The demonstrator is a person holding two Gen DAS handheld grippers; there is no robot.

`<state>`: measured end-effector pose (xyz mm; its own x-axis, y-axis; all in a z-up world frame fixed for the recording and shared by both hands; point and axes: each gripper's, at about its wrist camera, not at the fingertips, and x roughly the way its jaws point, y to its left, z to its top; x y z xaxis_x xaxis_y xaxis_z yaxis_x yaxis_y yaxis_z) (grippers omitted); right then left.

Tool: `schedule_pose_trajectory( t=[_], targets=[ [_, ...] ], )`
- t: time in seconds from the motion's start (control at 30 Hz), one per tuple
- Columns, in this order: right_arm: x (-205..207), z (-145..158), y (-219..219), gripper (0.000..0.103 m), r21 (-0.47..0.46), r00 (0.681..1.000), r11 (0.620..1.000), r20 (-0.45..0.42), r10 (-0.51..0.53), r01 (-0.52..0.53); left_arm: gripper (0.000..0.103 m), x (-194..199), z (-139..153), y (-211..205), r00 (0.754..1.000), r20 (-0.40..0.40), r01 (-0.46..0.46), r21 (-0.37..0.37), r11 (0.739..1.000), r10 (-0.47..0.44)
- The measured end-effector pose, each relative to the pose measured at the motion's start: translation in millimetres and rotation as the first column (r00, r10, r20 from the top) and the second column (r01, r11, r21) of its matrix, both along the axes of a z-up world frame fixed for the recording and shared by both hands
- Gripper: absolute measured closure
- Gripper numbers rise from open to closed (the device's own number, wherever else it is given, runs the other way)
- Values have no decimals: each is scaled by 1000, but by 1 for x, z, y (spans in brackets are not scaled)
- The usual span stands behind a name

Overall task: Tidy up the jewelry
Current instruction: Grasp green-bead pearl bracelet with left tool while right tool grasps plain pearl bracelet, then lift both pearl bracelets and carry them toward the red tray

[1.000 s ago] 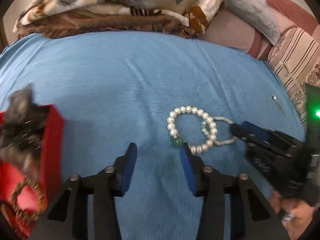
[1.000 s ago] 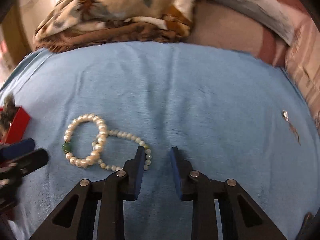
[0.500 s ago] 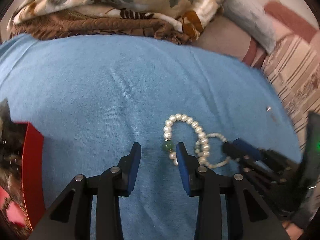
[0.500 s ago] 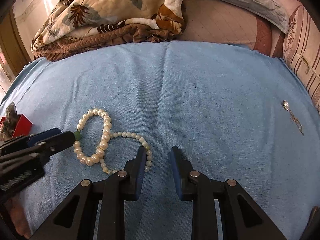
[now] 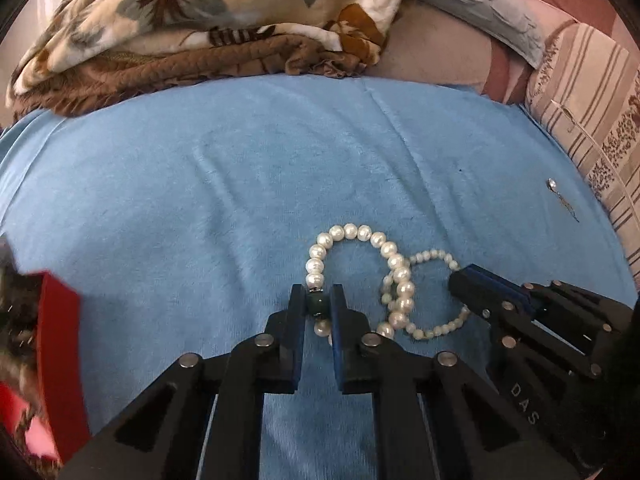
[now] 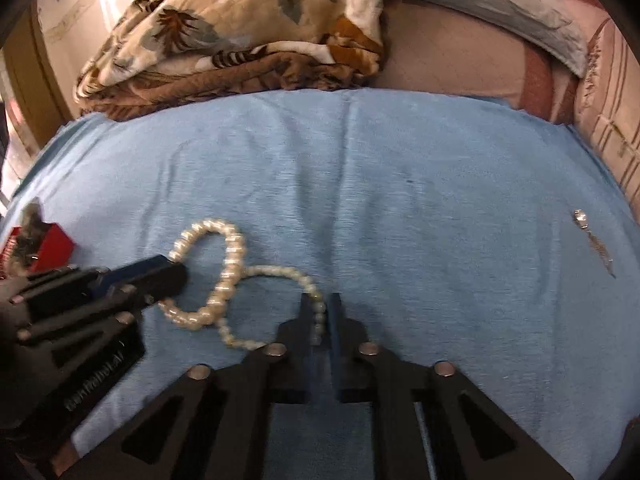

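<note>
Two pearl bracelets lie overlapped on a blue cloth [image 5: 240, 160]. The large pearl bracelet [image 5: 360, 234] carries a green bead [image 5: 318, 305]. My left gripper [image 5: 317, 296] has that bead between its pads, and its jaws are closing on it. The small pearl bracelet [image 6: 280, 270] runs between the fingers of my right gripper [image 6: 320, 306], whose jaws are closing and pinch the strand. In the left wrist view, the right gripper [image 5: 460, 280] covers part of the small bracelet [image 5: 434, 256]. In the right wrist view, the left gripper [image 6: 176, 276] hides the bead of the large bracelet [image 6: 232, 248].
An open red jewelry box [image 5: 60, 340] with dark lining stands at the cloth's left edge [image 6: 56, 244]. A silver earring [image 5: 560, 200] lies far right [image 6: 592, 240]. A folded floral blanket [image 5: 200, 20] lies behind the cloth. Striped pillows [image 5: 580, 100] lie at the right.
My left gripper slid right onto the green bead and its jaws narrowed around it. The right gripper stayed put and its jaws came together on the small bracelet.
</note>
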<state>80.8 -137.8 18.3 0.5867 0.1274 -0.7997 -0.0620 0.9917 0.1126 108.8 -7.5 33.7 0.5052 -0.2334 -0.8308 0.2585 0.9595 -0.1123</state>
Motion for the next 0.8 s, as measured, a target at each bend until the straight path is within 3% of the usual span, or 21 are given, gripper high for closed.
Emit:
schedule_pose_trajectory(
  t=[0.2,0.5,0.8],
  targets=[
    [-9,18,6,96,50,998,998,62,26,-29,92,-42,38,17,998,68,2,-16,1000,0],
    [-40,46,16,96,8,987,1000,163,-6,5,92,-127,78,40,989,147,30,17,999,-33],
    [-102,62,48,96,-3,979,1000,202,17,-17,92,-193,98,106,985,159,-66,-33,997,70]
  ],
)
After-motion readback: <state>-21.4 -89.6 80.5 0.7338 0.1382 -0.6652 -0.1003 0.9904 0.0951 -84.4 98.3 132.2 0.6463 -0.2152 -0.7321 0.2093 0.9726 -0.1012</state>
